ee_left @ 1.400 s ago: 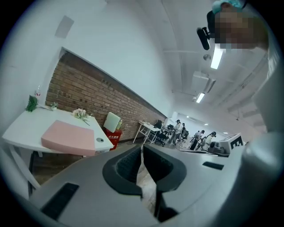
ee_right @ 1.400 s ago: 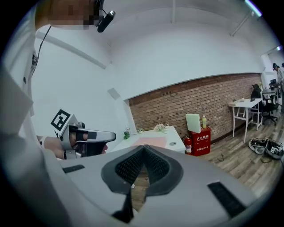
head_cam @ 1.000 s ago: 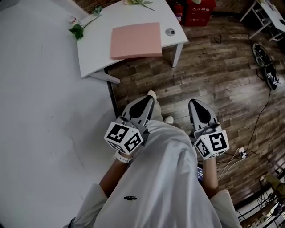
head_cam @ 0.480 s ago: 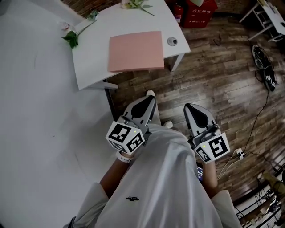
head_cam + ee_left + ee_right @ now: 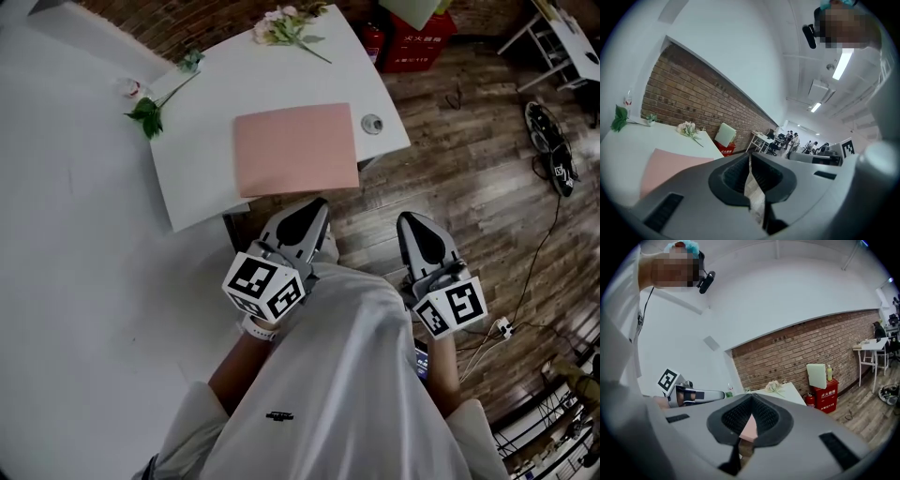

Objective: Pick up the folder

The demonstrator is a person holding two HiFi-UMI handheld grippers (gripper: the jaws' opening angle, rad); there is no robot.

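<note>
On the white table (image 5: 202, 112), the pink folder (image 5: 296, 150) lies flat, its near side overhanging the table's front edge. There is open wood floor (image 5: 469, 187) to the right. Versus a second ago, table and folder sit closer to both grippers. The left gripper (image 5: 318, 202) is just short of the folder's near edge. The right gripper (image 5: 410, 218) is further right, over floor. Both have jaws closed and empty.
</note>
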